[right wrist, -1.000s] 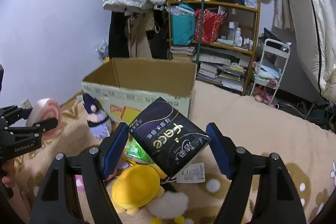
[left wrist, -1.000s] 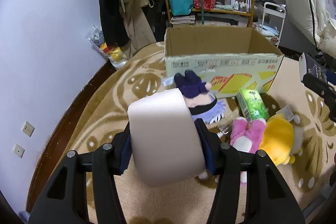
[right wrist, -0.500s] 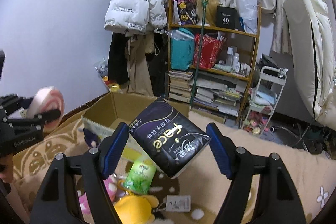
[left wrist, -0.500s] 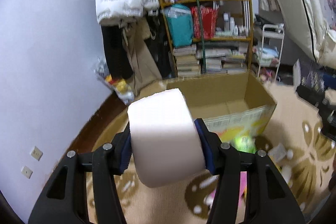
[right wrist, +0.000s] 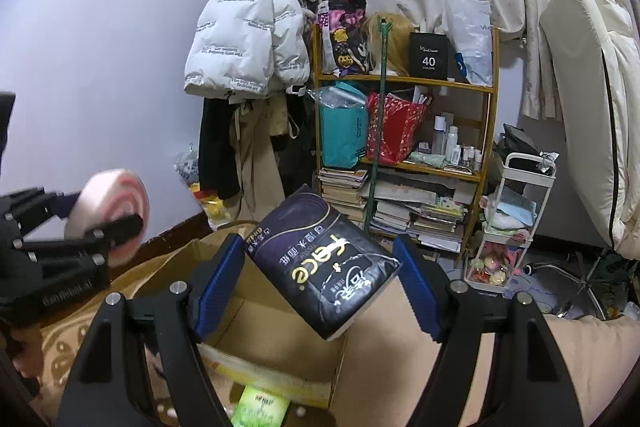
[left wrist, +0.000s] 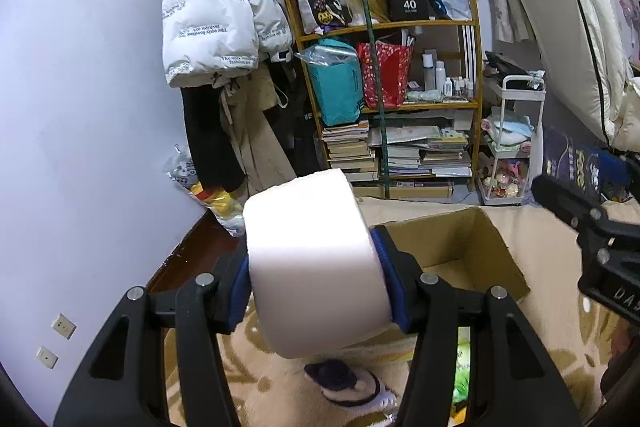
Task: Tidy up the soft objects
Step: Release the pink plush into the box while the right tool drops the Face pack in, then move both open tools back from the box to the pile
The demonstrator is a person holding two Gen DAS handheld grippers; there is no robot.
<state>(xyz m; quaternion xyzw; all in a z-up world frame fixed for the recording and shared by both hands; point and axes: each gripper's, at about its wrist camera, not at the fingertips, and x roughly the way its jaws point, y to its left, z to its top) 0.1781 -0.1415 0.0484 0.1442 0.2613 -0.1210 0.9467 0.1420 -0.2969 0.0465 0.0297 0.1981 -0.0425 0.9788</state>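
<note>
Lifted off the carpet a second ago, the left claw (left wrist: pixel 316 283) grips the tissue roll (left wrist: pixel 312 263) and the right claw (right wrist: pixel 320 287) the tissue pack (right wrist: pixel 324 263), both above the cardboard box (right wrist: pixel 256 323) at lower centre, ready to drop.

We see a room in even, cool indoor light. Both pictures bend strongly at their dark round edges. The white roll (left wrist: pixel 316 263) glares nearly blank. The left tool (right wrist: pixel 105 223) is motion-blurred; the shelf (right wrist: pixel 404 163) stays sharp.
</note>
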